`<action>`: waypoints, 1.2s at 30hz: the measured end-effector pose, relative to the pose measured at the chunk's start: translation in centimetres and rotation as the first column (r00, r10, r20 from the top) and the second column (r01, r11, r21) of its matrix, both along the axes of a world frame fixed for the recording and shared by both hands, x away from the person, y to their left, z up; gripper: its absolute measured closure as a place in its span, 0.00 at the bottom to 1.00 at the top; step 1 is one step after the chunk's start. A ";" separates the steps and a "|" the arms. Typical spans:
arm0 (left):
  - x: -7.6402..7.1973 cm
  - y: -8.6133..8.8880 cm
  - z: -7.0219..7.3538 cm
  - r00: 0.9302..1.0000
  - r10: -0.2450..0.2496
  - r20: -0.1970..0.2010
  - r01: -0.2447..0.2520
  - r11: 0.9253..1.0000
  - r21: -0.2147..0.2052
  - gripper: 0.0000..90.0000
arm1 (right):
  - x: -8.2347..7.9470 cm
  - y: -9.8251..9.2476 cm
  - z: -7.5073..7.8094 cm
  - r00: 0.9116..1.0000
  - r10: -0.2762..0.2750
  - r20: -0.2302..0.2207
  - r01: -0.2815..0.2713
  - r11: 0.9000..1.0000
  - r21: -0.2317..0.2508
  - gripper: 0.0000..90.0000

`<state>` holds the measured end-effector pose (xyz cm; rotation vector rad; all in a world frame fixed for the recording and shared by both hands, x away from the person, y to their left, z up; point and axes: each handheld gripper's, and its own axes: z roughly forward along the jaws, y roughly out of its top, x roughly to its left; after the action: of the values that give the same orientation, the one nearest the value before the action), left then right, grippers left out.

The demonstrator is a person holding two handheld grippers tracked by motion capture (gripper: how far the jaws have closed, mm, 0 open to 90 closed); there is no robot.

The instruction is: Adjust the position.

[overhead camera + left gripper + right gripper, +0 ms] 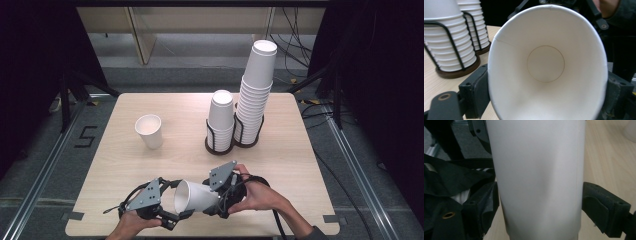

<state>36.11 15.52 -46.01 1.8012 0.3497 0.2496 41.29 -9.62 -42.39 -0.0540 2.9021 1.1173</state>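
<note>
- Paper cup [196, 197] lying on its side above the near edge of the table [125, 165], mouth turned toward the left gripper [172, 205].
- Left gripper: jaws set against the cup's rim on either side, clamping it, as the left gripper view shows.
- Right gripper [216, 202]: jaws pressed on the cup's wall [536, 180] near its base, gripping it.
- Second single cup [149, 131] standing upright, well apart, toward the far left.
- Two cup stacks [252, 95] in wire holders at the far centre.
</note>
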 end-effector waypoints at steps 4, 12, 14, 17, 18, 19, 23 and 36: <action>-0.1 -0.2 0.3 1.000 0.015 -0.005 -0.015 1.000 0.016 0.16 | -0.4 0.2 0.1 0.999 -0.016 0.029 0.017 1.000 -0.007 0.19; -0.1 -0.5 0.2 0.999 0.013 -0.040 -0.014 1.000 -0.012 0.13 | -0.6 1.2 -0.7 0.998 0.026 0.059 -0.023 0.999 -0.043 0.26; -0.1 -0.5 0.1 0.999 0.023 -0.048 -0.024 0.999 -0.025 0.11 | -0.6 1.1 -0.8 0.997 0.038 0.060 -0.036 0.999 -0.031 0.26; -0.1 -0.5 0.1 0.997 0.036 -0.071 -0.042 0.995 -0.090 0.09 | -0.5 0.8 -0.9 0.999 0.033 0.014 -0.033 0.999 0.020 0.27; -0.1 -0.5 0.2 0.997 0.035 -0.065 -0.041 0.994 -0.102 0.08 | -0.4 0.7 -0.9 1.000 0.029 -0.005 -0.029 0.998 0.047 0.27; -0.1 -0.5 0.2 0.997 0.038 -0.068 -0.047 0.990 -0.130 0.08 | -0.4 0.6 -0.8 0.999 0.032 -0.033 -0.029 0.997 0.073 0.27; -0.1 0.0 0.3 0.997 0.050 -0.064 -0.059 0.986 -0.155 0.08 | -0.1 0.1 -0.2 0.998 0.026 -0.055 -0.018 0.988 0.154 0.27; -0.4 -0.7 0.0 0.993 0.089 -0.081 -0.105 0.969 -0.222 0.11 | -0.1 0.6 -0.6 0.997 -0.005 -0.076 0.020 0.981 0.191 0.26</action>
<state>35.72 14.85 -46.02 1.5726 0.4971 0.2063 41.16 -9.03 -43.02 0.0114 2.8372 1.4212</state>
